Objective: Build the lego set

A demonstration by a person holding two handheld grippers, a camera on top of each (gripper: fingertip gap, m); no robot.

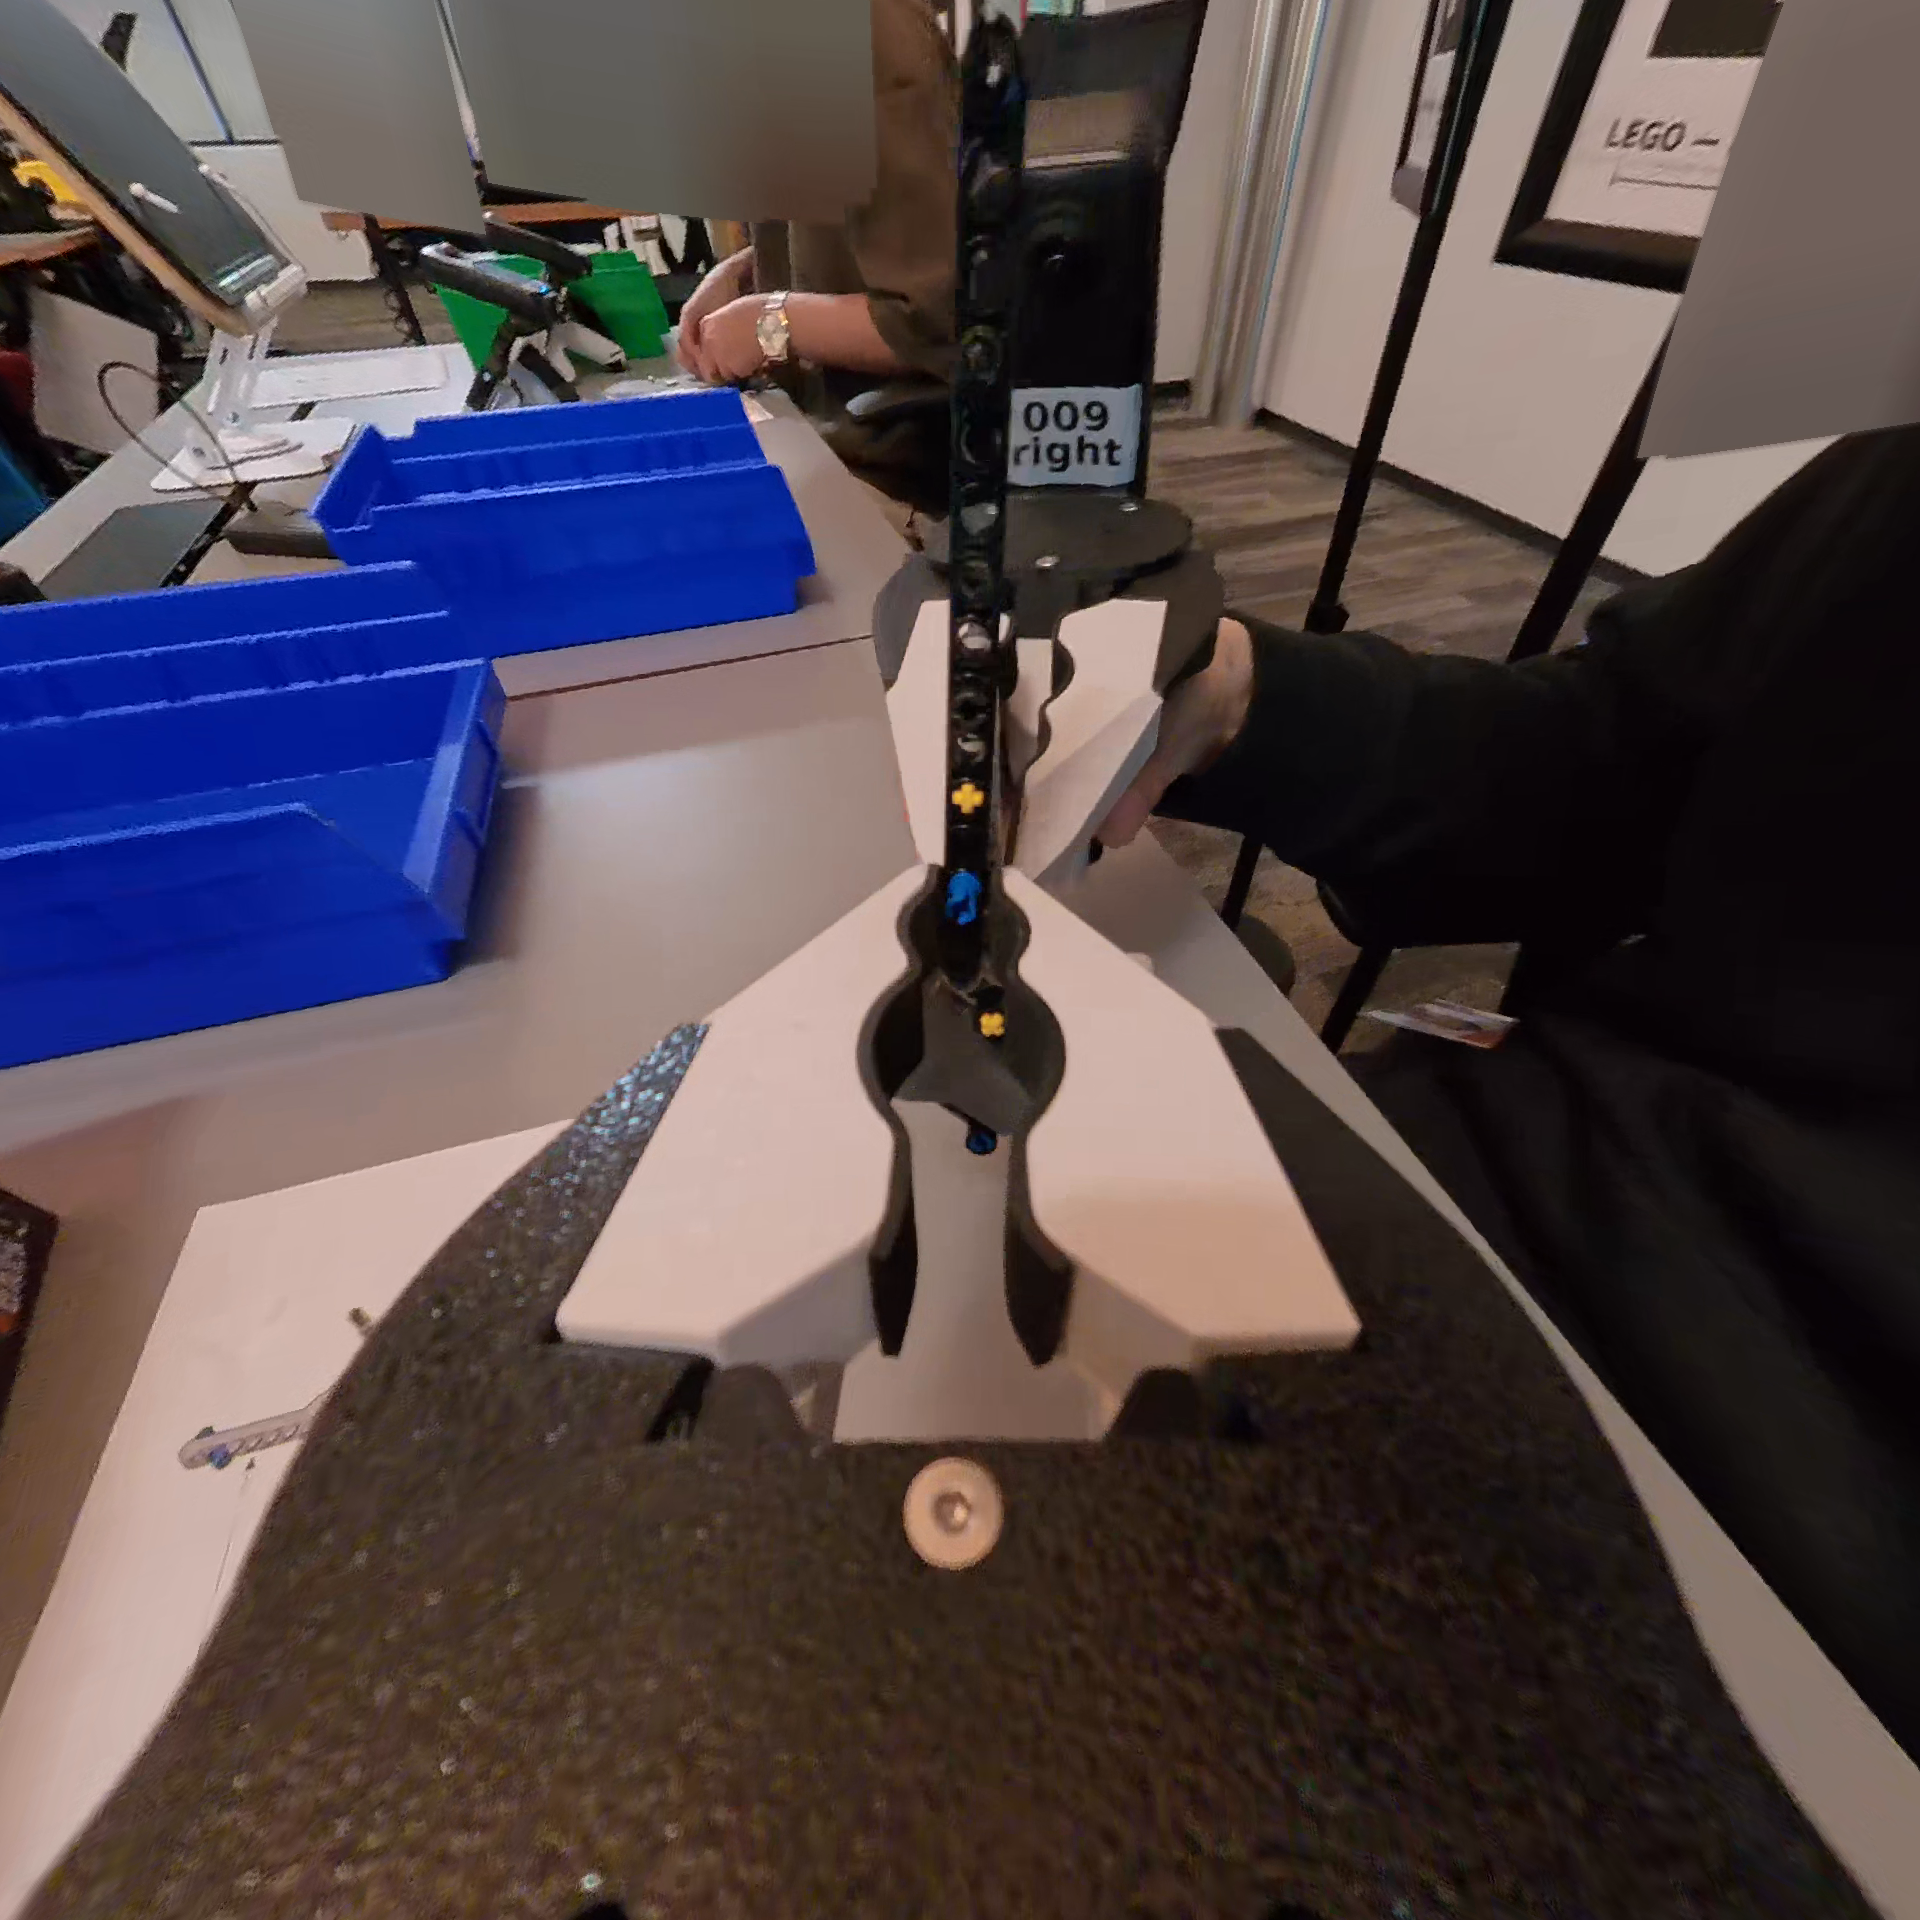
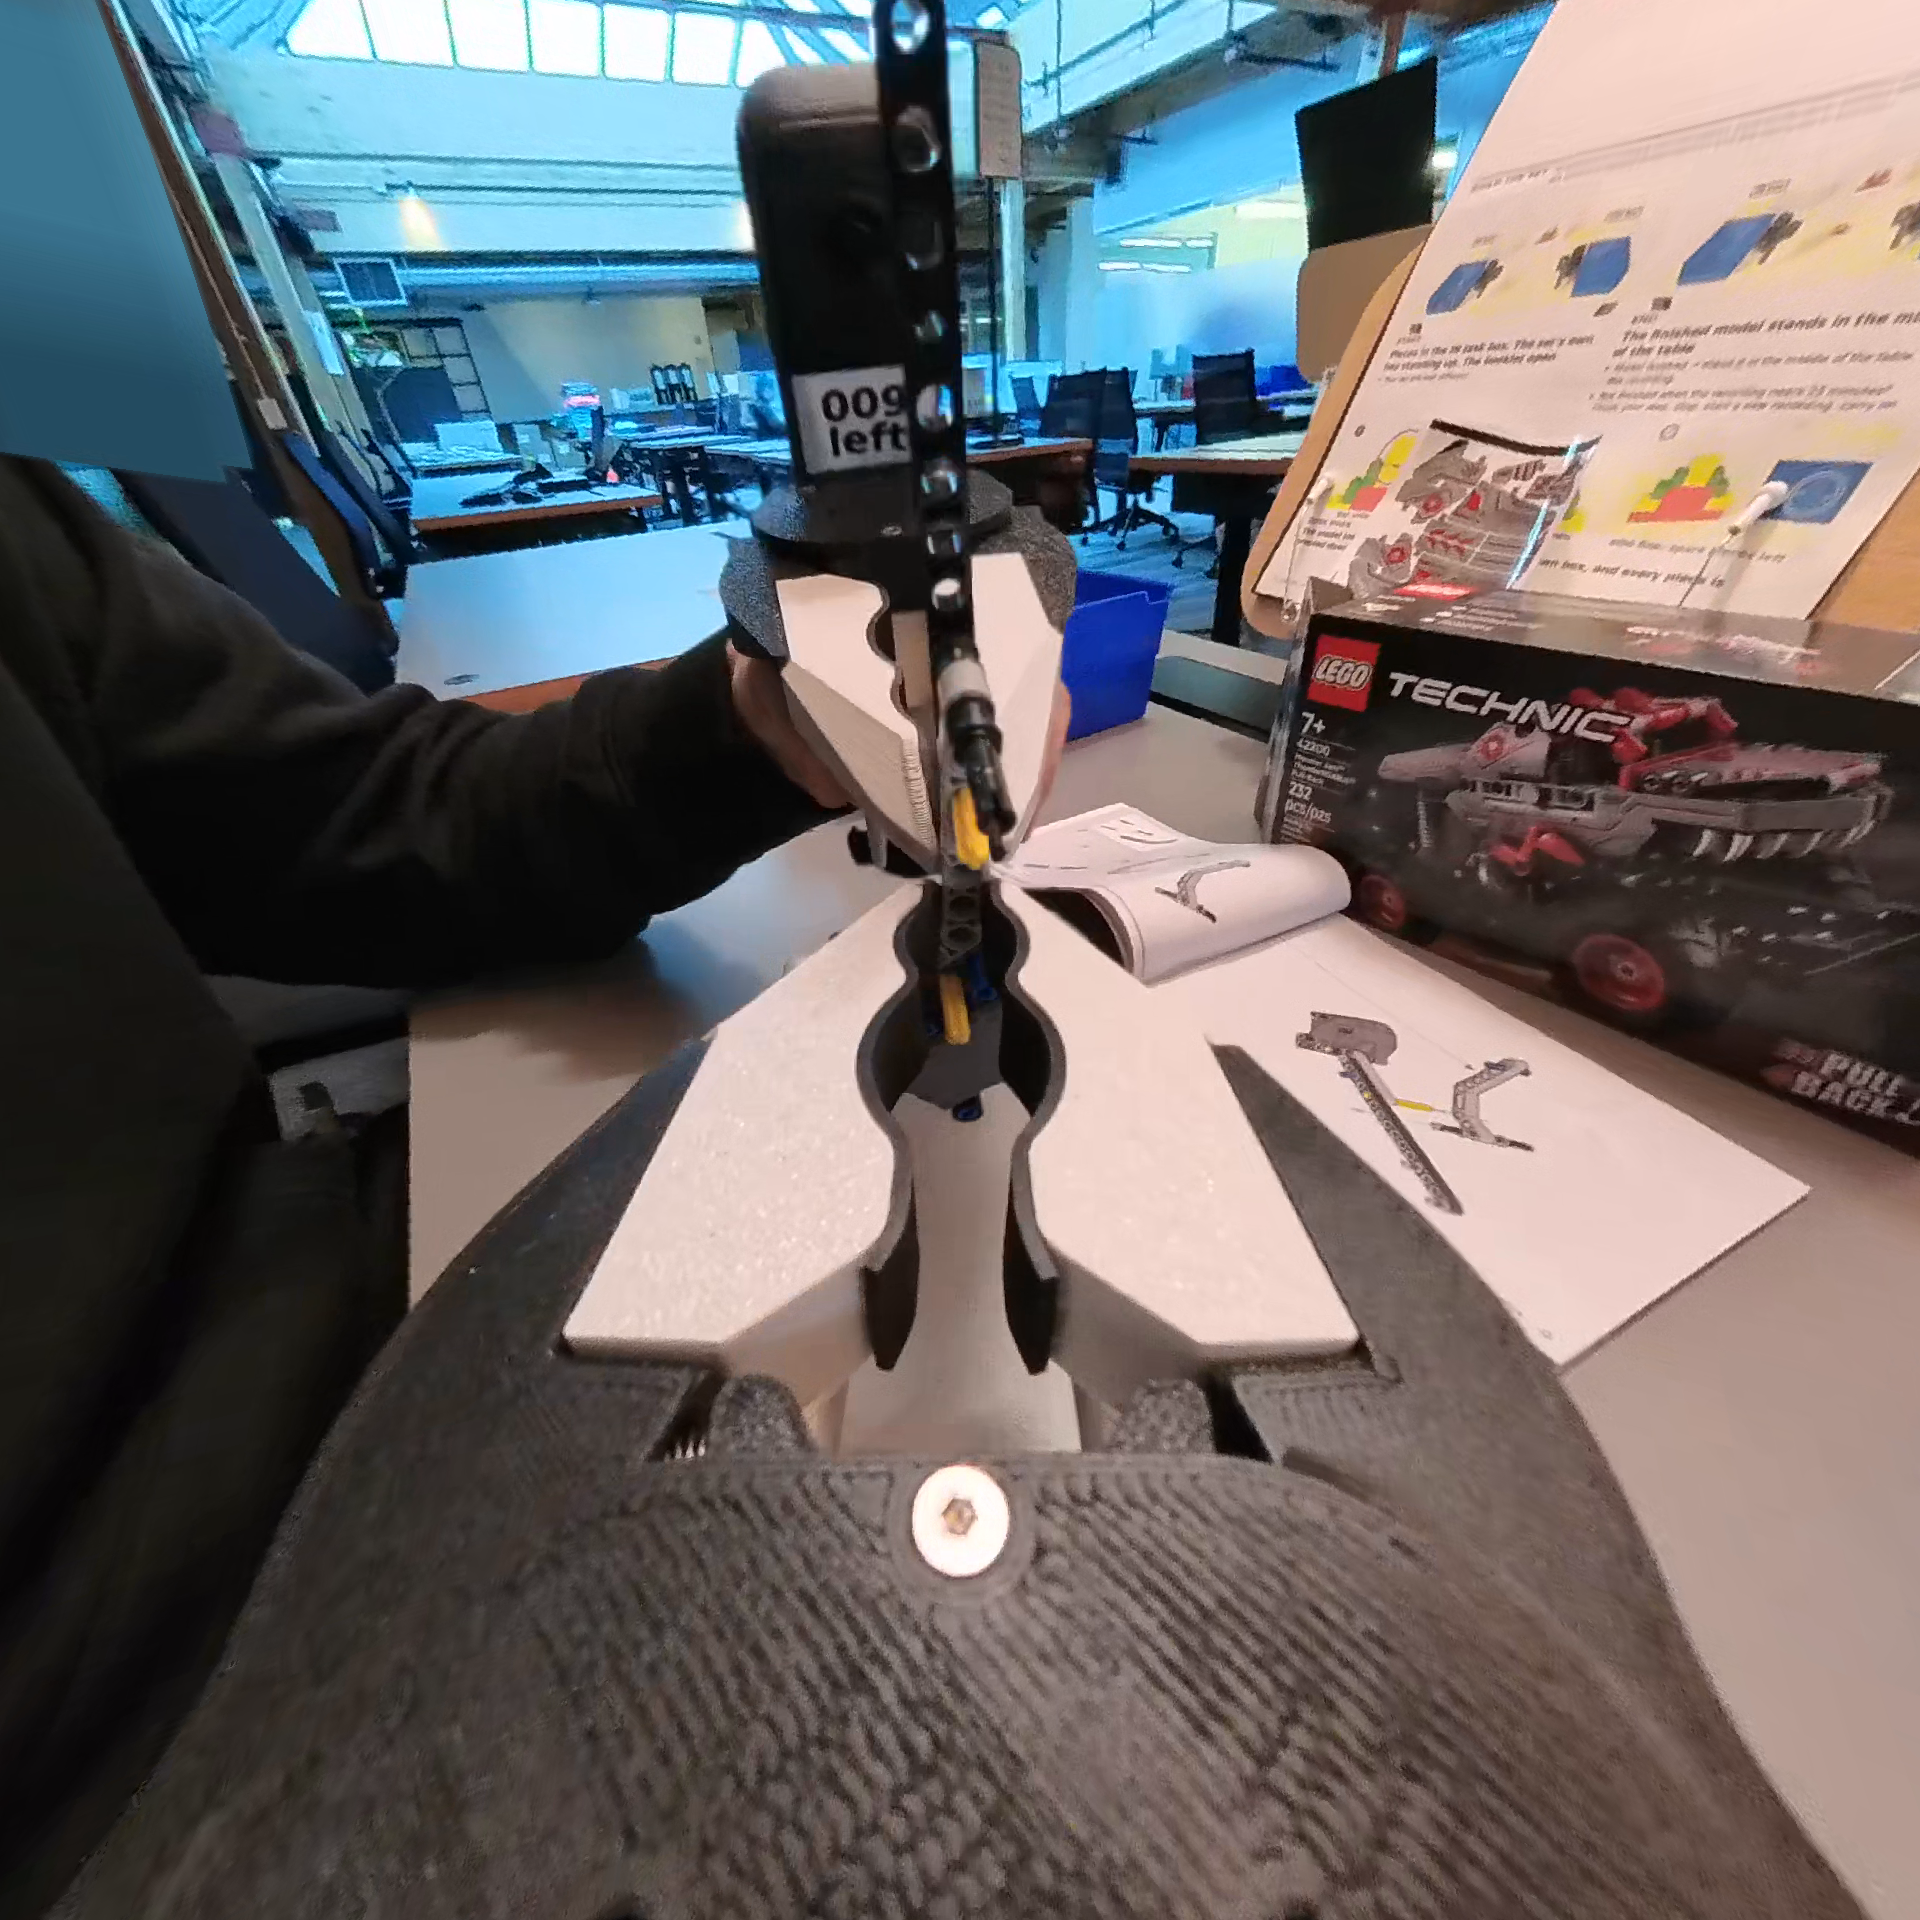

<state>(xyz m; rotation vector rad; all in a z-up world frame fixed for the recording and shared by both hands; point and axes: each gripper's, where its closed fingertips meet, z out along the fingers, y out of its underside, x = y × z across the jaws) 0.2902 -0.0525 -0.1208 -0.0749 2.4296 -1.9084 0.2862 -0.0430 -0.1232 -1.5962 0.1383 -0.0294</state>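
A long black Technic beam (image 1: 977, 436) stands upright between my two grippers, which face each other tip to tip above the table. My left gripper (image 1: 966, 883) is shut on the beam's lower end, where a blue pin (image 1: 964, 899) and a yellow axle end (image 1: 992, 1023) show. My right gripper (image 2: 961, 894) is shut on a dark grey piece (image 2: 961, 925) with a yellow axle (image 2: 954, 1008) at the bottom of the same assembly. The right gripper also shows in the left wrist view (image 1: 997, 831). The left gripper also shows in the right wrist view (image 2: 961, 862), flanking the beam (image 2: 925, 312).
Blue bins (image 1: 208, 831) (image 1: 582, 509) stand to the left. The set's box (image 2: 1610, 810), an open booklet (image 2: 1195, 894) and a printed sheet (image 2: 1507, 1143) lie to the right, under a leaning instruction board (image 2: 1662, 312). A small grey beam (image 1: 249, 1439) lies on paper. Another person's hand (image 1: 748, 332) is at the far table. My two grippers' fingertips are within a few centimetres of each other.
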